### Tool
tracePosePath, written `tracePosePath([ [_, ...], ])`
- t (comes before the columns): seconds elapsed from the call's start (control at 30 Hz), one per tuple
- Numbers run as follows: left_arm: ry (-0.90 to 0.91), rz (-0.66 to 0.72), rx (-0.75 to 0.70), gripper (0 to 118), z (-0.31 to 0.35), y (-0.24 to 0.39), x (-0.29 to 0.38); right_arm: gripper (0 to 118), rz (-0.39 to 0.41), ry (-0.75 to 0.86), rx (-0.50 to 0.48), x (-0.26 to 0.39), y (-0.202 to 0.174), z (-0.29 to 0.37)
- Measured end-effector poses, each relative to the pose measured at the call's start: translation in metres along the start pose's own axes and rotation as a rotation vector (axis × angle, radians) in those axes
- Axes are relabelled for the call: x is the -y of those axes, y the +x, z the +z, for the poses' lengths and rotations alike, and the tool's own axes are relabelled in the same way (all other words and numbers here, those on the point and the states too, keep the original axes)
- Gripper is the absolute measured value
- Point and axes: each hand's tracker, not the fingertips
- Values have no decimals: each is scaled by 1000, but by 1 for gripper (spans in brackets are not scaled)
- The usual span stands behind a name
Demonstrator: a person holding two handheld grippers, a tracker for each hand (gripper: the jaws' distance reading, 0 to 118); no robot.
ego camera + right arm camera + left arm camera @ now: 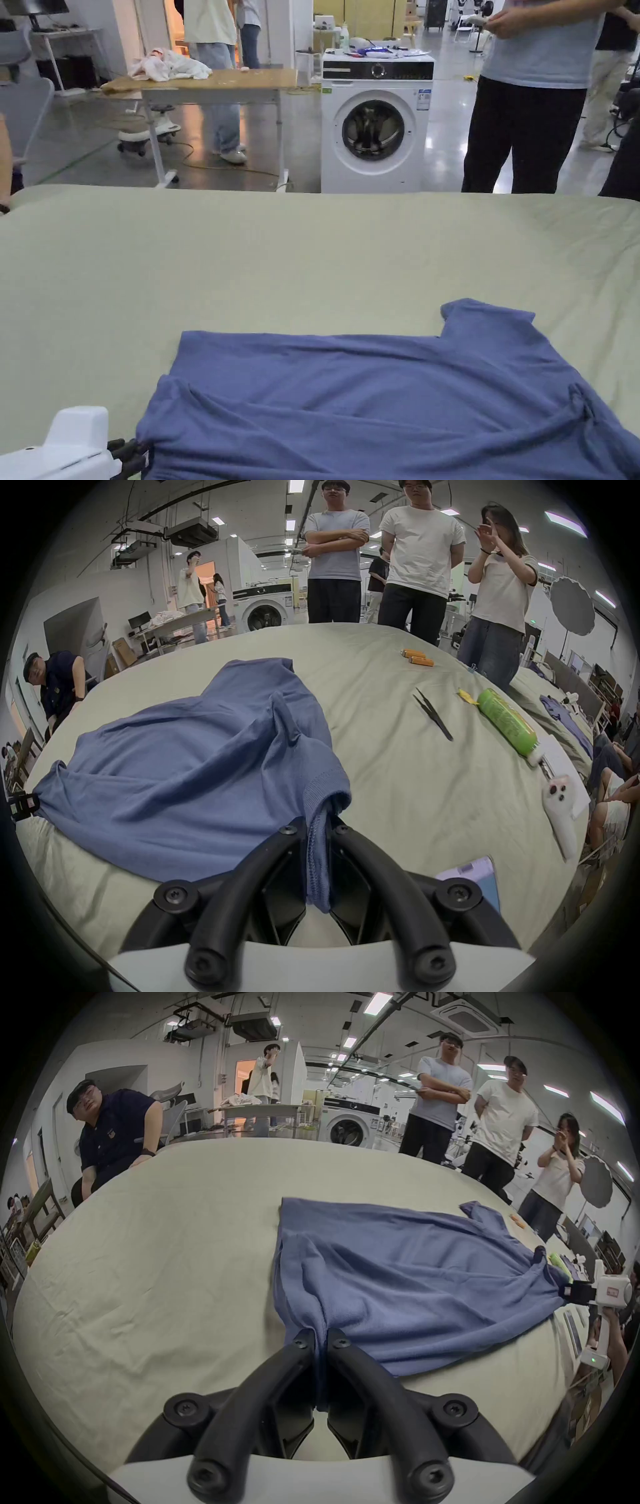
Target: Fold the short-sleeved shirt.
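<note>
Both tools grip the blue shirt at the near edge of the desk; no fold is made yet.

Your left tool has both jaws pinched on the shirt's corner, and your right tool is clamped on a ribbed edge of the same shirt, which looks like the collar or a cuff. The shirt lies spread but rumpled on the pale green sheet, 1 sleeve pointing away from you, so I judge the task barely begun: flattening and every fold are left. On your right the desk also carries a green bottle, black tweezers and 2 orange cylinders. Beyond it stand a washing machine, a wooden table with pale cloth, and several onlookers.
</note>
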Motion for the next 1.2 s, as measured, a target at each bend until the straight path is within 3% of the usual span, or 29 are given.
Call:
tracePosePath([
  [0.27,-27,29,15,0,79,4,80,7,-69,-5,-31,78,18,84],
  [0.5,-37,62,11,3,84,7,111,7,-83,-22,-26,106,14,94],
  [0.53,-13,56,15,18,84,8,113,14,-96,-8,-36,108,14,94],
  [0.63,48,38,5,81,89,12,110,80,-97,8,-46,104,13,96],
  [0.77,270,-13,-56,87,114,33,101,81,-90,130,-93,93,1,118],
  [0.9,418,-6,-102,85,140,58,94,80,-67,267,-156,88,-15,140],
  [0.97,450,-4,-74,74,152,66,92,72,-37,321,-190,86,-24,152],
  [1.0,449,-1,-78,59,156,70,92,61,-21,334,-202,85,-28,156],
  [1.03,457,-2,-77,33,160,73,93,35,1,341,-221,86,-28,156],
  [1.07,458,-9,-75,14,162,76,94,12,9,344,-219,86,-31,158],
  [1.1,462,-23,-71,1,164,80,93,0,19,348,-207,86,-35,159],
  [1.2,429,-65,-77,0,167,86,96,0,66,348,-218,89,-40,159],
])
